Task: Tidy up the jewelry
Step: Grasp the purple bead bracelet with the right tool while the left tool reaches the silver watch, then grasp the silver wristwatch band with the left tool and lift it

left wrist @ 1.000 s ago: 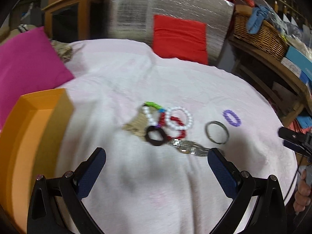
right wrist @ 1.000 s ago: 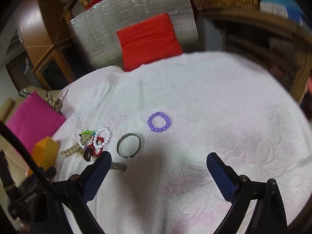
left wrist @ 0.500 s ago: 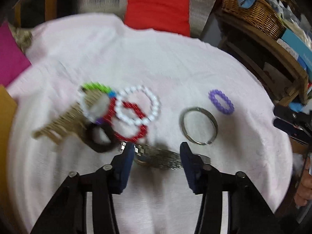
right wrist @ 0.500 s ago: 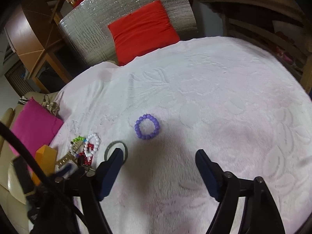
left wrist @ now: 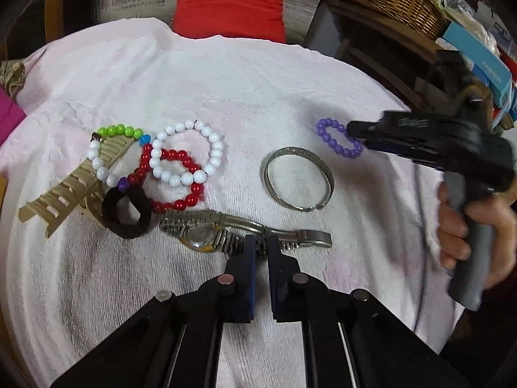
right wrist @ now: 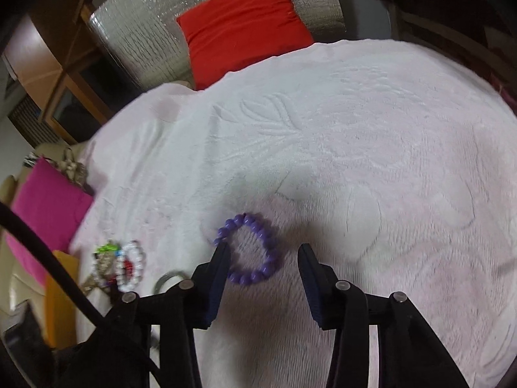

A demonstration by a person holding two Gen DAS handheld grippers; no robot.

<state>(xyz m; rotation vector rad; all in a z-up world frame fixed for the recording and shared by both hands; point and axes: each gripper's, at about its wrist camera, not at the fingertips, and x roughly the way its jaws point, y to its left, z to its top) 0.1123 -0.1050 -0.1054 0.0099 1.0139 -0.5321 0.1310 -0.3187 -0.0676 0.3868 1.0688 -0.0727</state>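
On the white towel-covered table (left wrist: 226, 74), the left hand-held gripper (left wrist: 261, 246) is shut tight on the band of the silver metal wristwatch (left wrist: 206, 234). Near it lie the thin silver bangle (left wrist: 299, 179), the white bead bracelet (left wrist: 187, 153), the red bead bracelet (left wrist: 171, 181) and the black hair tie (left wrist: 126, 212). Over on the right, the right hand-held gripper (right wrist: 264, 260) is open around the purple bead bracelet (right wrist: 250, 249), not holding it yet. I think both are picking up. Next, lift slowly. An orange box (right wrist: 59, 294) waits by the left edge, with lots of room ahead
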